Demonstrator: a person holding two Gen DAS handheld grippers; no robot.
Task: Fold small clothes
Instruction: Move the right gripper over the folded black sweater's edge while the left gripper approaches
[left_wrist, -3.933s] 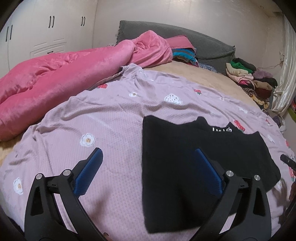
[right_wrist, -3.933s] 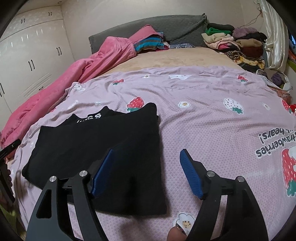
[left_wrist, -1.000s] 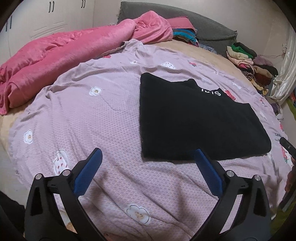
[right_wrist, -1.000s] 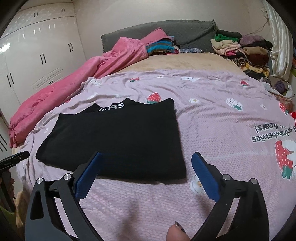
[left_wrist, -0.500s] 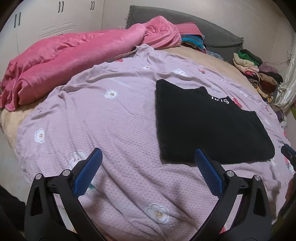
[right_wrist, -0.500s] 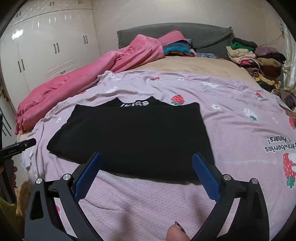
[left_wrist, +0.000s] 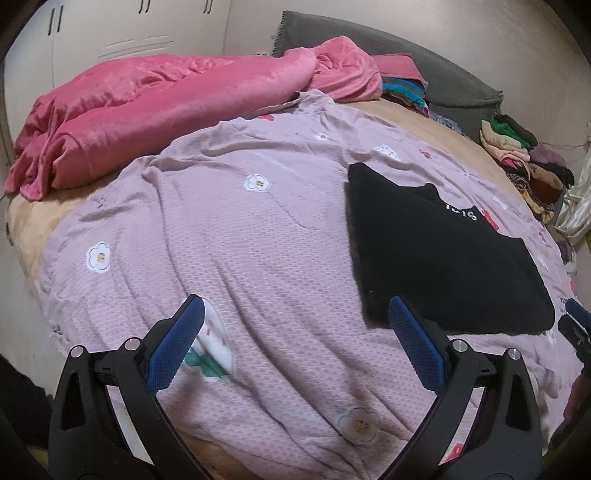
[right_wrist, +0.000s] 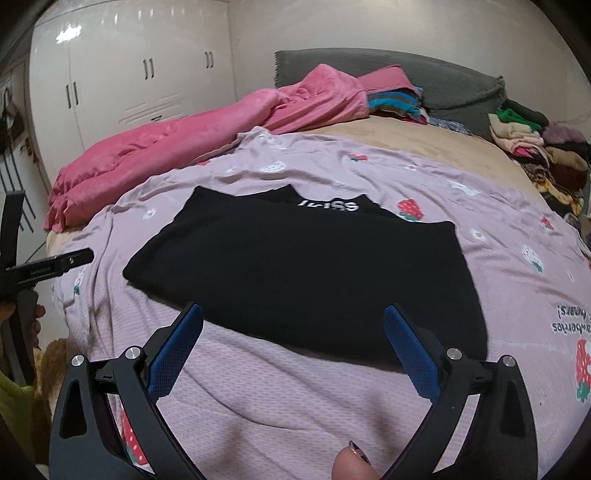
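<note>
The black garment (right_wrist: 306, 273) lies flat on the lilac strawberry sheet (left_wrist: 229, 240) that covers the bed, close to the near edge of the bed, and it looks already folded into a wide rectangle with the white lettering at its far side. Its long axis runs left to right, parallel to that near edge. From your right hand-held gripper (right_wrist: 293, 350) it is directly ahead: the near hem of the garment sits just beyond the blue pads (right_wrist: 410, 354) and spans the whole gap between them. From your left hand-held gripper (left_wrist: 295, 347) the garment (left_wrist: 439, 254) lies ahead and to the right, and only its near-left corner comes close to the right pad. So I judge that your right hand is the nearer one to the hem, and your left hand is better placed for the left short end. Both hand-held grippers are released, with the jaws spread wide and nothing between them, and both hover low over the sheet, pointing toward the head of the bed. For another fold, you would probably bring one short end over the other along this long axis.
</note>
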